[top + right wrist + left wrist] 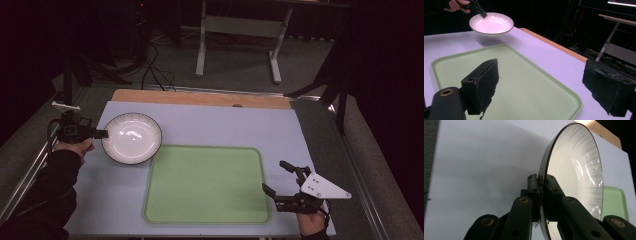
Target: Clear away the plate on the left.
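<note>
The left tool (101,133) is clamped on the white bowl's (132,138) rim at 9 o'clock, carrying it clear of the worktop (280,131). The right tool (279,181), jaws apart, idles at the green tray's (205,185) 3 o'clock edge, probably keeping the tray free for the bowl.

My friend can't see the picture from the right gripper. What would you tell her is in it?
A white bowl is held up off the pale table by its rim, pinched by the left tongs in a hand at the far corner. Nearer lies an empty green tray. The right tongs sit wide open at the bottom, holding nothing.
</note>
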The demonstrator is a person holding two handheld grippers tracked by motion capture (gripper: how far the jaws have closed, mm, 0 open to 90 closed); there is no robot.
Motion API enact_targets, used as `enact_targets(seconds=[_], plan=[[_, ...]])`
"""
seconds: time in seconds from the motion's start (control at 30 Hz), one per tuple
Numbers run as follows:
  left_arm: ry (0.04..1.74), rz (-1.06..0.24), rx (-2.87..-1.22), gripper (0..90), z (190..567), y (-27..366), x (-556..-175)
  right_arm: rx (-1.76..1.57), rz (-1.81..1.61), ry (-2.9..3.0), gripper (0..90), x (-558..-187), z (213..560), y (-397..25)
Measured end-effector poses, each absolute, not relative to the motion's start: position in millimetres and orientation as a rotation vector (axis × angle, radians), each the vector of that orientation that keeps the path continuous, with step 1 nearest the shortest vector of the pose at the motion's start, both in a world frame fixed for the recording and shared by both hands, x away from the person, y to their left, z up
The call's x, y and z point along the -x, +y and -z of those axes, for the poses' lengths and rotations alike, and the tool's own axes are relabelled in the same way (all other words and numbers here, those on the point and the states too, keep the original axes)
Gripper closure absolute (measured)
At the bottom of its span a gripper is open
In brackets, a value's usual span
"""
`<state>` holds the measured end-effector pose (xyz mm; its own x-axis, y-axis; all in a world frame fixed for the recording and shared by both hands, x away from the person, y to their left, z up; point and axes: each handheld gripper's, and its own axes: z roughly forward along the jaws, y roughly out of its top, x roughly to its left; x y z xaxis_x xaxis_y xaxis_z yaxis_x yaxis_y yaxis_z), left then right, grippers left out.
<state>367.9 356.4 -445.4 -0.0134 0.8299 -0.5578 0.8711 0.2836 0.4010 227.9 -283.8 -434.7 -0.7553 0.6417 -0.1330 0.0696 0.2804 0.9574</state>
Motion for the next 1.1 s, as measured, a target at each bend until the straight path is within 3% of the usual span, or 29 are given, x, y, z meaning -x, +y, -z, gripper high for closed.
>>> enact_targets(seconds=[1.1], plan=[[1.589, 0.208, -1.726, 85.1, 428, 265, -358, -0.634, -1.486, 2.06, 13.3, -228, 435, -283]])
